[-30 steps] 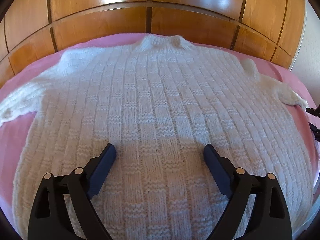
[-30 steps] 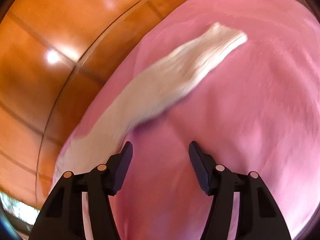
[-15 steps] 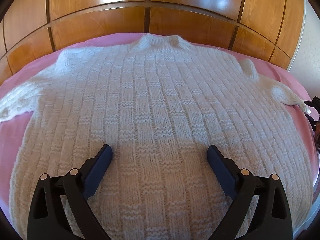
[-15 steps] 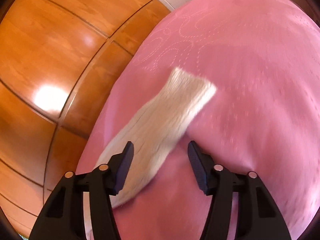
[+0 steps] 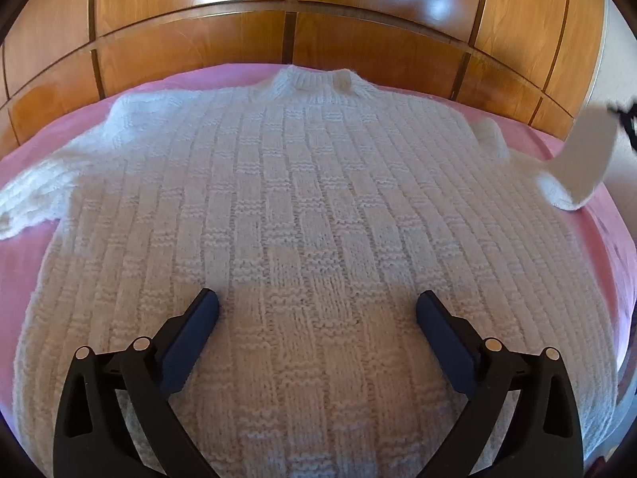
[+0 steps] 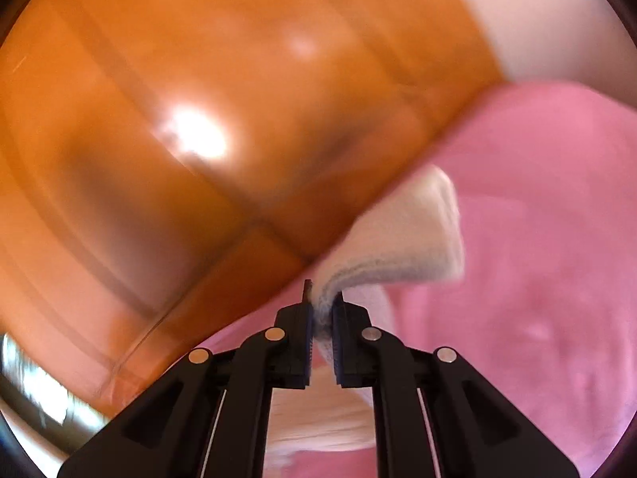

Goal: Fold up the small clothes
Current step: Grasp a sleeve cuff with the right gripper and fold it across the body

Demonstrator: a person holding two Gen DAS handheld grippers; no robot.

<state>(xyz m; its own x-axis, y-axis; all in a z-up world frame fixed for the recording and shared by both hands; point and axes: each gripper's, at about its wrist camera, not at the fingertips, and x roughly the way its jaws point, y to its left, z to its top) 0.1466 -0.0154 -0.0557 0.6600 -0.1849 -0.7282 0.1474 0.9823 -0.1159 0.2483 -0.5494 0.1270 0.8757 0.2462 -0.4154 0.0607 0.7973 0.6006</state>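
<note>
sweater (image 5: pixel 310 215) on bed (image 5: pixel 24 279), headboard (image 5: pixel 191 44) behind

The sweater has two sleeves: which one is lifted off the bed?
The sleeve at the picture's right, pinched by the right gripper; the other sleeve lies flat.

Left gripper (image 5: pixel 317 312) jaws spread wide; right gripper (image 6: pixel 321 310) jaws (just closed) pinch fabric.

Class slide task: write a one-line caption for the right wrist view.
Right tool clamps the white sweater's sleeve cuff above the pink bedspread, wooden panelling blurred behind.
</note>
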